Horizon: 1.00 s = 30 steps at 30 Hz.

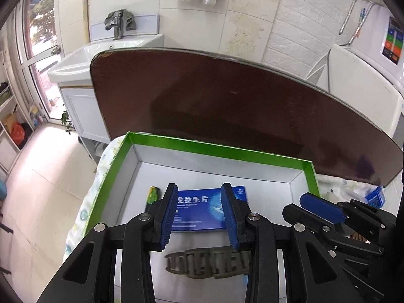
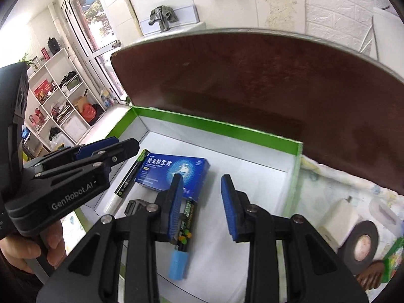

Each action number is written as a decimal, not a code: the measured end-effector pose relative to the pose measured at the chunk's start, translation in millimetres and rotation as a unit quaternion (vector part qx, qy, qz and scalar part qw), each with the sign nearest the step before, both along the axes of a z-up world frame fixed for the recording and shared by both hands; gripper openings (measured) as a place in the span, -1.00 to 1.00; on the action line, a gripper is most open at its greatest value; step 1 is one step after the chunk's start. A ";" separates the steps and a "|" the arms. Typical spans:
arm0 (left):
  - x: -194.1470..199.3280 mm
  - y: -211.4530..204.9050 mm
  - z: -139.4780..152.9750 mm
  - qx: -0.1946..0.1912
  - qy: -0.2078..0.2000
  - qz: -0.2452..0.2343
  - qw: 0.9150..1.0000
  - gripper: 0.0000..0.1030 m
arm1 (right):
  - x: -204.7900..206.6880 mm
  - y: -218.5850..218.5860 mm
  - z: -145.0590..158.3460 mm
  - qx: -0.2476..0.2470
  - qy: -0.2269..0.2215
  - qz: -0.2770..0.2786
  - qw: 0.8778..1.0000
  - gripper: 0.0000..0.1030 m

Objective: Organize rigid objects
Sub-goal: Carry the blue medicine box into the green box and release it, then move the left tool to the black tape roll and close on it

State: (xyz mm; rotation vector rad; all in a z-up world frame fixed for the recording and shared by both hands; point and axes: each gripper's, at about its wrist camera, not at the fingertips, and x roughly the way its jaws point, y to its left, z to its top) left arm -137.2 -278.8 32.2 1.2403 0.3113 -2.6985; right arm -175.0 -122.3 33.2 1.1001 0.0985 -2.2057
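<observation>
A green-rimmed white box [image 1: 217,149] [image 2: 214,126] holds a blue medicine carton [image 1: 202,209] [image 2: 174,171], a black-and-white marker [image 1: 151,197] [image 2: 126,184], a dark watch band [image 1: 204,262] [image 2: 133,207] and a marker with a light blue cap [image 2: 183,242]. My left gripper [image 1: 200,217] is open and empty above the carton and band; it also shows in the right wrist view [image 2: 111,149]. My right gripper [image 2: 203,207] is open and empty over the box, its left finger just above the blue-capped marker. It also shows in the left wrist view [image 1: 323,207].
The box sits on a patterned cloth [image 2: 328,189] on a dark brown table [image 1: 240,101]. A roll of black tape [image 2: 361,245], a white object [image 2: 341,219] and a green packet [image 2: 394,262] lie right of the box. A small blue carton [image 1: 376,197] lies at far right.
</observation>
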 end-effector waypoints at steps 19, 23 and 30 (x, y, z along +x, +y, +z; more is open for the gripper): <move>-23.6 179.6 13.9 -0.031 -0.008 -0.132 0.991 -0.24 | -12.4 192.3 10.0 -0.026 0.008 -0.134 0.991 -0.38; -28.4 210.9 -1.1 -0.023 -0.028 -0.140 0.989 -0.24 | -15.6 218.0 -7.4 -0.019 -0.010 -0.144 0.989 -0.38; -36.1 242.9 -31.8 -0.018 -0.073 -0.141 0.987 -0.24 | -27.3 236.1 -33.4 -0.026 -0.042 -0.142 0.989 -0.38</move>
